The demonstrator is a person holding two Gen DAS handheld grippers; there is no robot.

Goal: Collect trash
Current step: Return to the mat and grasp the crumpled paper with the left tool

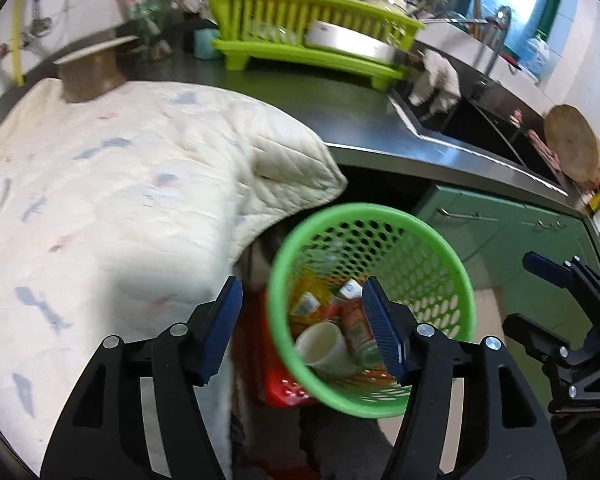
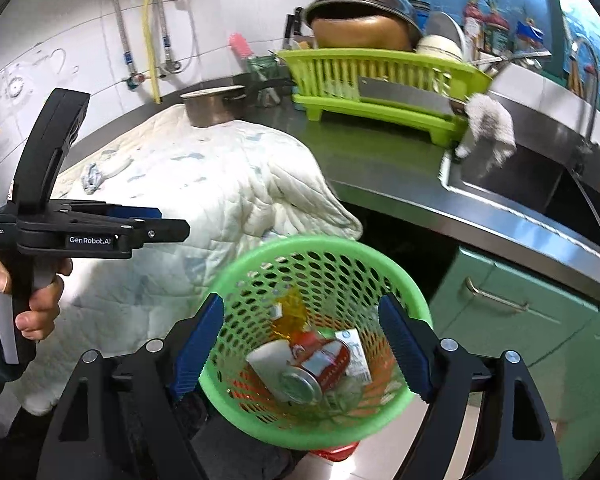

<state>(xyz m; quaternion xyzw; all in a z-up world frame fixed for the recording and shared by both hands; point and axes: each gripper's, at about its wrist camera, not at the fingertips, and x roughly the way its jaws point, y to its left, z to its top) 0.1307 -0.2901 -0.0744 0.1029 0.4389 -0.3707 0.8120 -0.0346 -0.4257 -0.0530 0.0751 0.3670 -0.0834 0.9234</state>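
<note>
Both tongs empty above the green basket

The left tongs [image 1: 302, 322] hang spread, nothing between the blue pads, and the right tongs [image 2: 302, 344] stand spread wider still, equally empty. Straight below and just ahead of both sits the green mesh basket [image 1: 440, 256], its mouth tilted up toward them, already holding a paper cup [image 2: 266, 362], a red can [image 2: 320, 360] lying on its side with its long axis running toward the tongs, a small carton [image 2: 354, 344] and an orange wrapper [image 2: 290, 308]. Neither hand seems clearly nearer the basket. Off to the left of the left tongs, a small crumpled scrap [image 2: 94, 174] lies on the quilted cloth [image 1: 112, 184]; I judge that the likely next piece, nearer the left hand.
</note>
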